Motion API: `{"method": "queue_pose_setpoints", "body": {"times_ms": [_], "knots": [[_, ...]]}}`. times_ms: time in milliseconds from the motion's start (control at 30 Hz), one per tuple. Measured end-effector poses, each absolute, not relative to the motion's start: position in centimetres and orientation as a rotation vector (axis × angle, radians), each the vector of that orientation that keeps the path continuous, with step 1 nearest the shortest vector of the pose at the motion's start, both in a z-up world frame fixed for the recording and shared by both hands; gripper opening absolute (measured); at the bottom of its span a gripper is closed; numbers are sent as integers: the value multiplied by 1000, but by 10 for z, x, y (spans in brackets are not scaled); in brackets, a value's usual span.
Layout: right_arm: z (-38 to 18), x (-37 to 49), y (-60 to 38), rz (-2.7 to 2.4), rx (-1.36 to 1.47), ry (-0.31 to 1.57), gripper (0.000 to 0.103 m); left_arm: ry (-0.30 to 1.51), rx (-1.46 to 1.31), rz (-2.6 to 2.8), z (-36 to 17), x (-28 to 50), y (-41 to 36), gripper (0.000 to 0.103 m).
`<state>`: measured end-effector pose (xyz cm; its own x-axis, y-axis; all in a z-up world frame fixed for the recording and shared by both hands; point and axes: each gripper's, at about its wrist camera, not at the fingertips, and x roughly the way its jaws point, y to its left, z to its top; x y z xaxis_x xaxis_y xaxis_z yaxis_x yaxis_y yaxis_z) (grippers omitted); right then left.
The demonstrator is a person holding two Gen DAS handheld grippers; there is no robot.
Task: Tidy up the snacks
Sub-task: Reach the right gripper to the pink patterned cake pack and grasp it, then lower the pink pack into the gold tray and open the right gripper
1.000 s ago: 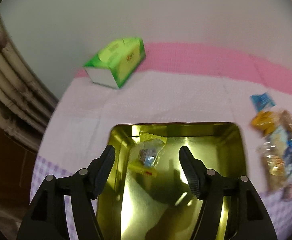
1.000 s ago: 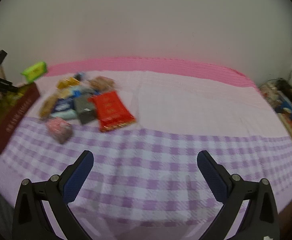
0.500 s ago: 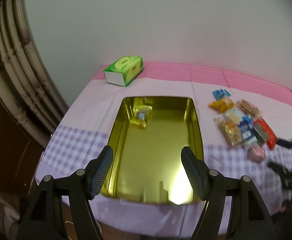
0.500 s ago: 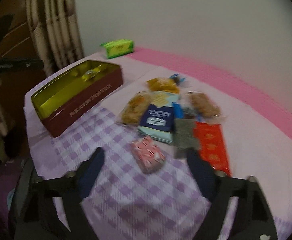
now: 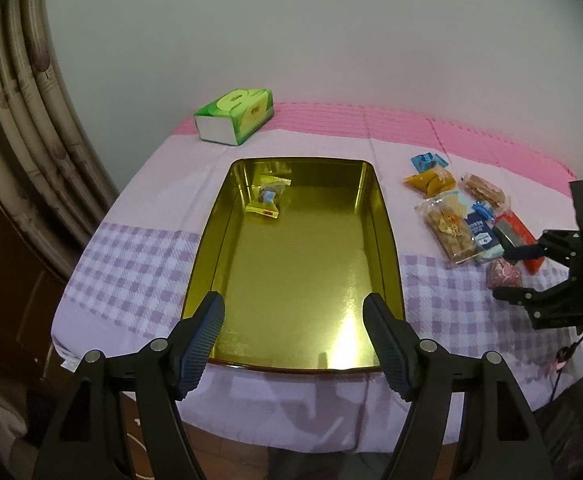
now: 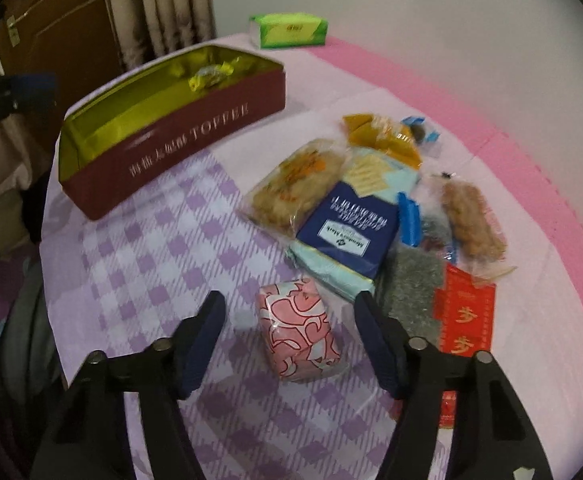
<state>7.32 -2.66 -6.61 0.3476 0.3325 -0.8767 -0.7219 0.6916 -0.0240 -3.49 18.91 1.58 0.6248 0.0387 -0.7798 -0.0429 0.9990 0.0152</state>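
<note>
Right gripper [image 6: 289, 316] closing around one pink snack [image 6: 297, 330] (pads untouching); left gripper [image 5: 293, 330] open, empty.

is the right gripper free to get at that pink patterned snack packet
Probably yes: the pink packet lies alone on the checked cloth, already between the right gripper's closing jaws, pads not yet touching; the blue packet sits just beyond.

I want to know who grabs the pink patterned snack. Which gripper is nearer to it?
Right. The right gripper has its closing jaws either side of the pink patterned snack, not yet touching. The left gripper hovers over the tin's near end.
</note>
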Motion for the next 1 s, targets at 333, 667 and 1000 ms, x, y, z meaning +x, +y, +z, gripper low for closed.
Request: {"method": "queue_pose_setpoints", "body": {"times_ms": [333,667,1000], "knots": [[-66,76,-29,676,-361,1088,27,793,29,102,35,-41,188,72],[2,60,21,771,-120,941,27,747,-79,234,48,-42,227,72],[15,135,144,783,-73,977,27,741,-58,285,40,-39,237,72]]}}
